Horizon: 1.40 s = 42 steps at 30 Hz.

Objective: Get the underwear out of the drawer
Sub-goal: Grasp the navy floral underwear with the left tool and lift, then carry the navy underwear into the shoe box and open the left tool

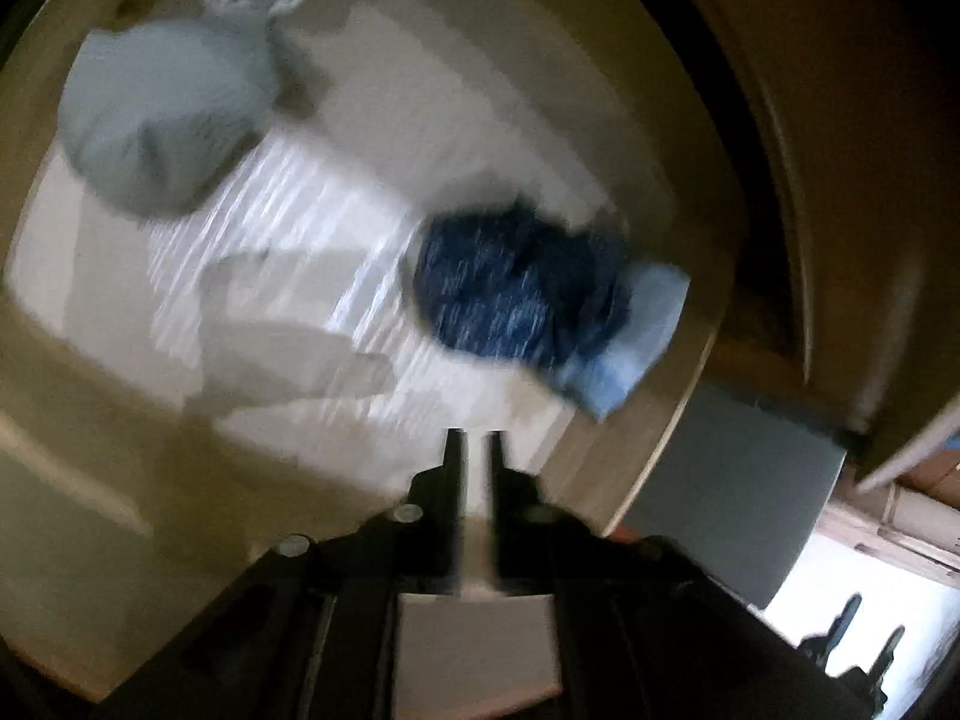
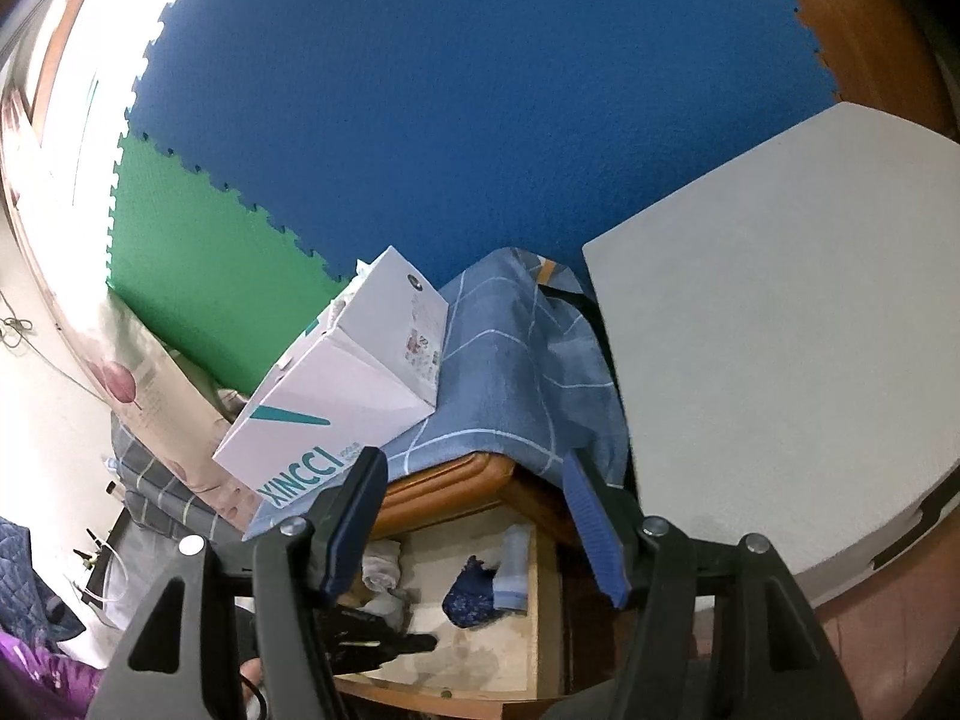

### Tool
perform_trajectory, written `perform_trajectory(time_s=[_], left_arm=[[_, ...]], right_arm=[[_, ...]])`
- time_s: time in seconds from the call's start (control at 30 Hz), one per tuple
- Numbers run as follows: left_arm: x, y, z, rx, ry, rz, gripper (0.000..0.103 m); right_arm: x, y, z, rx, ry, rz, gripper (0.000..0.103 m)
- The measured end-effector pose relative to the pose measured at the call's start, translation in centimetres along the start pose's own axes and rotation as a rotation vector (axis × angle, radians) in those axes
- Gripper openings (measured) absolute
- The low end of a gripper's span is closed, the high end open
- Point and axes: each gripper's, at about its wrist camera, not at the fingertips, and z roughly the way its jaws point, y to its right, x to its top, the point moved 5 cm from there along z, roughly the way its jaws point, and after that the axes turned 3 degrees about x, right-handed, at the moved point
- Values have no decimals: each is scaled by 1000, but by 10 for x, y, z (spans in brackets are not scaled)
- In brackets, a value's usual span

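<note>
The left wrist view is blurred. It looks down into the open drawer (image 1: 420,120), which has a white lining. Dark blue patterned underwear (image 1: 516,288) lies bunched at the right, with a light blue folded piece (image 1: 636,336) against it. Pale grey rolled garments (image 1: 162,114) sit at the far left. My left gripper (image 1: 476,441) hovers over the lining with a narrow gap between its black fingers and nothing in it. In the right wrist view my right gripper (image 2: 480,510) stands open and empty above the drawer (image 2: 543,600). Below it are the dark blue underwear (image 2: 471,597) and the left gripper (image 2: 420,642).
A white box (image 2: 342,384) rests on a blue checked cloth (image 2: 510,372) over the wooden cabinet top. A grey board (image 2: 780,330) leans at the right. Blue and green foam mats (image 2: 450,90) cover the wall. A hand (image 2: 252,672) shows at the lower left.
</note>
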Motion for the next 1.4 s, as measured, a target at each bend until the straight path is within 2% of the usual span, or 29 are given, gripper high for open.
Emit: perform_trajectory(time_s=[0.03, 0.07, 0.2, 0.3, 0.33, 0.4, 0.43, 0.47, 0.6, 0.63, 0.67, 0.7, 0.73, 0.87, 1.13, 1.23, 1.4], left_arm=[[-1, 4, 11, 42, 18, 27, 75], [3, 5, 15, 70, 10, 53, 93], [15, 5, 17, 9, 51, 19, 91], [22, 3, 25, 41, 68, 2, 89], [24, 0, 26, 41, 67, -23, 85], [26, -3, 31, 31, 68, -94, 83], [27, -5, 27, 44, 102, -107, 85], [27, -9, 23, 93, 148, -119, 89], [18, -17, 24, 159, 195, -180, 93], [15, -20, 25, 187, 183, -189, 85], [11, -21, 33, 194, 139, -191, 65], [10, -23, 28, 214, 144, -178, 60], [7, -24, 27, 191, 151, -172, 33], [-4, -29, 24, 166, 137, -133, 23], [-49, -52, 0, 125, 72, 10, 22], [-73, -72, -35, 125, 65, 109, 22], [-89, -66, -91, 93, 97, 264, 22]], right_arm=[[0, -2, 2, 1, -4, -4, 62], [-1, -4, 4, -3, -10, -14, 62], [-4, -12, 10, -33, -31, -64, 62], [-4, -10, 10, -29, -38, -57, 62], [-4, -9, 10, -26, -38, -51, 62], [-3, -6, 8, -17, -35, -34, 62], [-3, -4, 6, -12, -31, -26, 62], [-3, -3, 5, -9, -29, -20, 62], [-2, 3, 3, 7, -24, 8, 62], [-1, 4, 3, 11, -22, 14, 62], [-1, 5, 2, 15, -19, 22, 62], [-1, 6, 2, 18, -18, 27, 62], [-1, 6, 2, 22, -19, 31, 62], [0, 8, 0, 24, -12, 33, 62], [0, 7, 1, 3, -9, 27, 62], [-1, 4, 2, -12, -14, 8, 62], [-1, 0, 6, -33, -20, -12, 62]])
